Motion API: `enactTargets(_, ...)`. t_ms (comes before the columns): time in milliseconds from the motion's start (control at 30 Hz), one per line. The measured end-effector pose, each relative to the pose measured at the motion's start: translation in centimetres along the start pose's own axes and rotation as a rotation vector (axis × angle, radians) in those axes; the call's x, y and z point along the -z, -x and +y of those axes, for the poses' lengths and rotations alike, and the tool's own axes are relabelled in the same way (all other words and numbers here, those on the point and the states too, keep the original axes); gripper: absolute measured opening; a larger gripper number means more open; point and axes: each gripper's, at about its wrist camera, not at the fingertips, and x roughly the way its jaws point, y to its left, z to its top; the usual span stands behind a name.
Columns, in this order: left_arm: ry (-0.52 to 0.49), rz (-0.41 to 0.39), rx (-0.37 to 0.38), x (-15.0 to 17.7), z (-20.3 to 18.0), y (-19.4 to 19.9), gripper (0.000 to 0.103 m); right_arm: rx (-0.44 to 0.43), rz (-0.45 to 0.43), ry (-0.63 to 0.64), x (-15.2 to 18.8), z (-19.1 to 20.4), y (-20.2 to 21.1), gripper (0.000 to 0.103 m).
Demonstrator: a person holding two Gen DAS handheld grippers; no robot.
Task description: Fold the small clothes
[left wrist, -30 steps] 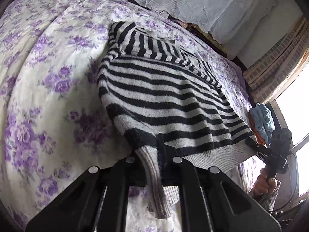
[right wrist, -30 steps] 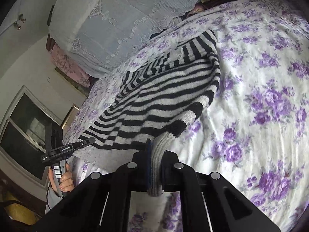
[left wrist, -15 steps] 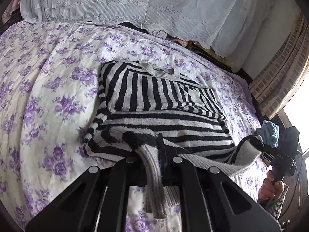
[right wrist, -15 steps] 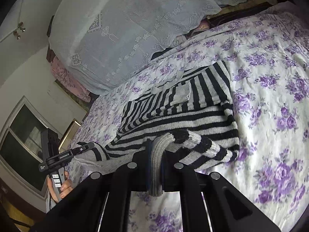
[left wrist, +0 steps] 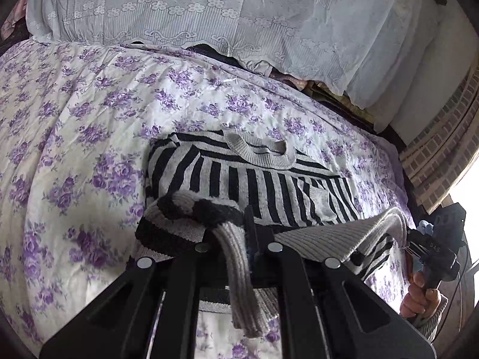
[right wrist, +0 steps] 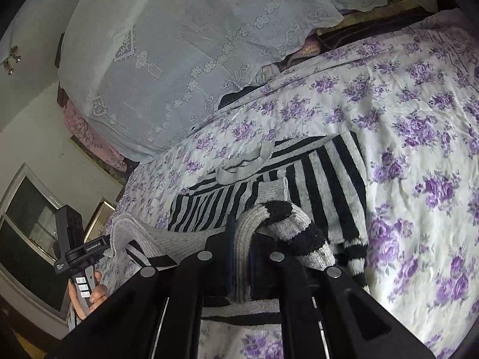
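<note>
From the left wrist view, the left tool (left wrist: 239,239) has its jaws pressed together on the grey ribbed hem of a black-and-grey striped sweater (left wrist: 263,191). A strip of that hem hangs down between the fingers toward the camera. The sweater lies on a bed (left wrist: 89,113) covered with a white sheet printed with purple flowers, a little right of the middle of the picture. Its grey collar points away from the camera, and its near end is lifted off the sheet and bunched over the part that lies flat. To the right the hem stretches across to the right tool (left wrist: 410,236), which a hand (left wrist: 419,296) in a knitted sleeve holds by its handle. A pale lace cloth (left wrist: 239,15) drapes over what stands behind the bed.

From the right wrist view, the right tool (right wrist: 239,239) is likewise clamped tight on the hem, with a fold of grey ribbing standing upright between its fingers. A striped fold with a fuzzy black band curls over just right of the jaws. The flat part of the sweater lies beyond on the flowered sheet. At the left edge the left tool (right wrist: 110,245) grips the other corner of the hem, held by a hand (right wrist: 86,296), with a window (right wrist: 27,233) behind it.
</note>
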Motion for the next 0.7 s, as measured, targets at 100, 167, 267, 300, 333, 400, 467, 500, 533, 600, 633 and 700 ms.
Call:
enactTargets(100,0.015,-0.004,-0.025,-1.8,0.2,-1.7,0.007,0.009,-0.011,-0.032,-1.7,-1.0,-1.6,0.008)
enactTargets(167,0.021,-0.002,-0.035,-2.8,0.4,-2.9,0.007,0.013,-0.019,-0.058,-2.8,-1.8,-2.6,0.008)
enactTargets(267,0.039,0.005,-0.037,-4.4,0.7,-4.9,0.007,-0.001,-0.015,-0.111,-4.4,-3.3,-4.3,0.008)
enactTargets(300,0.043,0.006,-0.039,-4.9,0.8,-5.6,0.007,0.003,-0.014,-0.12,-4.8,-3.7,-4.9,0.008)
enactTargets(333,0.048,0.007,-0.04,-5.2,0.8,-6.1,0.007,0.009,-0.012,-0.125,-5.2,-4.1,-5.5,0.008)
enactTargets(400,0.054,0.008,-0.046,-5.9,1.0,-7.2,0.007,0.019,-0.008,-0.132,-5.9,-4.7,-6.6,0.008)
enactTargets(467,0.057,0.003,-0.054,-6.5,1.1,-8.2,0.007,0.03,-0.011,-0.128,-6.6,-5.1,-7.6,0.008)
enactTargets(500,0.062,0.001,-0.057,-6.6,1.3,-8.6,0.008,0.035,-0.014,-0.13,-6.9,-5.4,-8.1,0.008)
enactTargets(533,0.069,0.001,-0.058,-6.6,1.6,-9.0,0.008,0.039,-0.015,-0.134,-7.1,-5.7,-8.6,0.009)
enactTargets(600,0.088,0.014,-0.079,-6.4,2.4,-10.5,0.014,0.066,-0.016,-0.135,-7.4,-6.4,-10.1,0.01)
enactTargets(633,0.101,0.03,-0.091,-6.1,3.0,-11.4,0.016,0.086,-0.019,-0.132,-7.3,-6.9,-10.8,0.014)
enactTargets(700,0.146,0.077,-0.062,-5.0,4.5,-13.5,0.019,0.11,-0.004,-0.139,-6.7,-8.4,-12.4,0.022)
